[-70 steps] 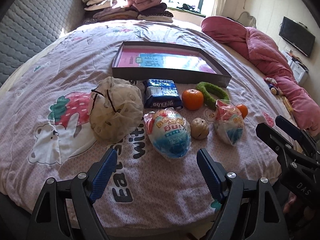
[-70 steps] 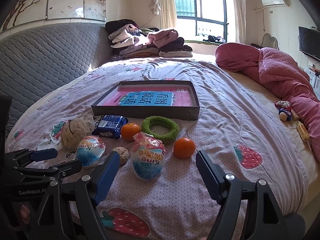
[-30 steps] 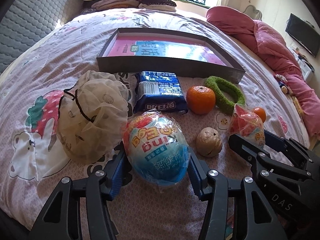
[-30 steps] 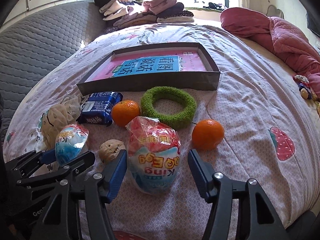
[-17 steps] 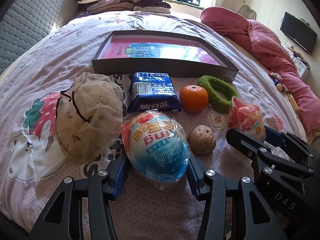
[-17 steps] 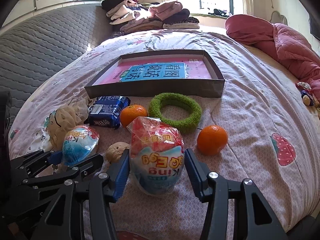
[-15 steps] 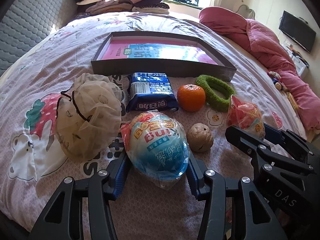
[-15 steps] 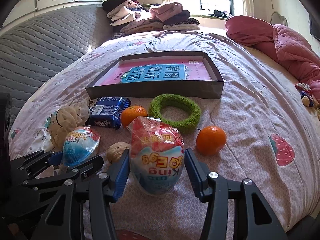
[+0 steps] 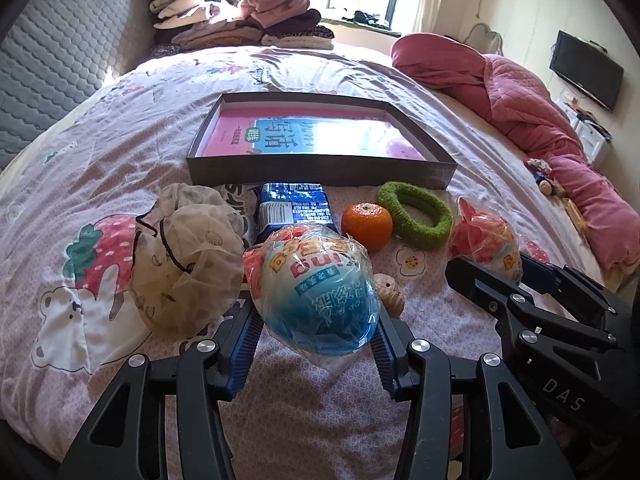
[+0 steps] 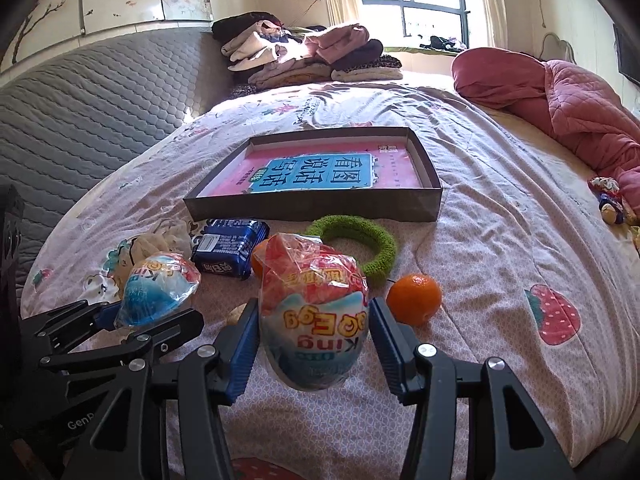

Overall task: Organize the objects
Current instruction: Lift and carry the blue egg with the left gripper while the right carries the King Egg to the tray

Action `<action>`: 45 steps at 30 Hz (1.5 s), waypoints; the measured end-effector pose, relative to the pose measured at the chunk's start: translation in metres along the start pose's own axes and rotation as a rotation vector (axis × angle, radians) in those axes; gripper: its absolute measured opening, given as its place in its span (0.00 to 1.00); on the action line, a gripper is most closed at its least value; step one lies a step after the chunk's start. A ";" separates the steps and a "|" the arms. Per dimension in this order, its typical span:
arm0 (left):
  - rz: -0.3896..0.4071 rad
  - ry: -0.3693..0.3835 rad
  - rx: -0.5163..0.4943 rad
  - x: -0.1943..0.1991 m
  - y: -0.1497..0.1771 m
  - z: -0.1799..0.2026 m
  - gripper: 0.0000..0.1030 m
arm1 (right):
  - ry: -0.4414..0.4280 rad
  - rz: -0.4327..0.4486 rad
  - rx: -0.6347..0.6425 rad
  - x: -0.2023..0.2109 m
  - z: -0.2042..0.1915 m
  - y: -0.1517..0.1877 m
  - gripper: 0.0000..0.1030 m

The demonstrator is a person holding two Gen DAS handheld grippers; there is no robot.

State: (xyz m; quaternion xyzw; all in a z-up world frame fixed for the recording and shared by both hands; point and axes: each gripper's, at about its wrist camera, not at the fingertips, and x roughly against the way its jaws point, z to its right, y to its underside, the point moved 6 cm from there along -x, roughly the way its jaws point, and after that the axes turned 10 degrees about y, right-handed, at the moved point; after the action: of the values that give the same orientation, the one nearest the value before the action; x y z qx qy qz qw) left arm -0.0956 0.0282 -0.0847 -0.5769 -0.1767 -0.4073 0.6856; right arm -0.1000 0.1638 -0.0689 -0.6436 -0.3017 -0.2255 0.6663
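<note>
My left gripper is shut on a blue plastic-wrapped toy egg, which hangs just above the bedsheet. My right gripper is shut on a matching red toy egg, also held slightly off the bed. Each wrist view shows the other gripper beside it: the red egg at the right, the blue egg at the left. A shallow dark box lies ahead in the middle of the bed, with a pink and blue book flat inside.
Between the grippers and the box lie a mesh pouch, a blue snack packet, an orange, a green fuzzy ring, a walnut and a second orange. A pink quilt is bunched at the right, and folded clothes are stacked at the far end.
Both grippers came forward with wide jaws, closed on the two eggs, and have since risen a little with them off the sheet.
</note>
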 end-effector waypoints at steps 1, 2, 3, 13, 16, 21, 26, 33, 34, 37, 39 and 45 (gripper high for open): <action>0.003 0.000 -0.004 0.001 -0.001 0.001 0.51 | -0.001 0.007 0.000 0.001 0.000 -0.001 0.52; 0.007 0.000 -0.008 0.001 -0.003 0.002 0.51 | 0.000 0.013 0.001 0.002 0.000 -0.003 0.52; 0.012 -0.002 -0.012 0.003 -0.003 0.003 0.51 | 0.003 0.019 0.004 0.003 0.001 -0.005 0.52; 0.055 0.002 -0.021 0.007 -0.027 0.003 0.51 | 0.021 0.076 0.012 0.008 0.008 -0.028 0.52; 0.070 -0.001 -0.020 0.007 -0.038 0.000 0.51 | 0.028 0.091 0.016 0.006 0.011 -0.037 0.52; 0.086 -0.006 -0.020 0.001 -0.055 -0.007 0.51 | 0.042 0.107 0.028 -0.002 0.016 -0.049 0.52; 0.088 -0.004 -0.017 -0.010 -0.070 -0.015 0.51 | 0.053 0.128 0.036 -0.013 0.020 -0.065 0.52; 0.104 -0.011 -0.017 -0.023 -0.095 -0.031 0.51 | 0.054 0.153 0.061 -0.032 0.022 -0.092 0.52; 0.105 -0.015 -0.016 -0.024 -0.099 -0.035 0.51 | 0.053 0.155 0.065 -0.035 0.022 -0.096 0.52; 0.109 -0.027 -0.008 -0.029 -0.110 -0.046 0.51 | 0.063 0.161 0.076 -0.045 0.023 -0.106 0.52; 0.113 -0.034 0.000 -0.033 -0.118 -0.054 0.51 | 0.070 0.156 0.085 -0.053 0.024 -0.111 0.52; 0.092 -0.026 0.036 -0.050 -0.132 -0.076 0.51 | 0.091 0.125 0.104 -0.082 0.030 -0.119 0.52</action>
State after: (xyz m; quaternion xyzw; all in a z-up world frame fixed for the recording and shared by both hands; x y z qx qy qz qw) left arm -0.2440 -0.0259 -0.0557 -0.5773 -0.1658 -0.3645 0.7115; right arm -0.2443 0.1782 -0.0404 -0.6147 -0.2418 -0.1966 0.7246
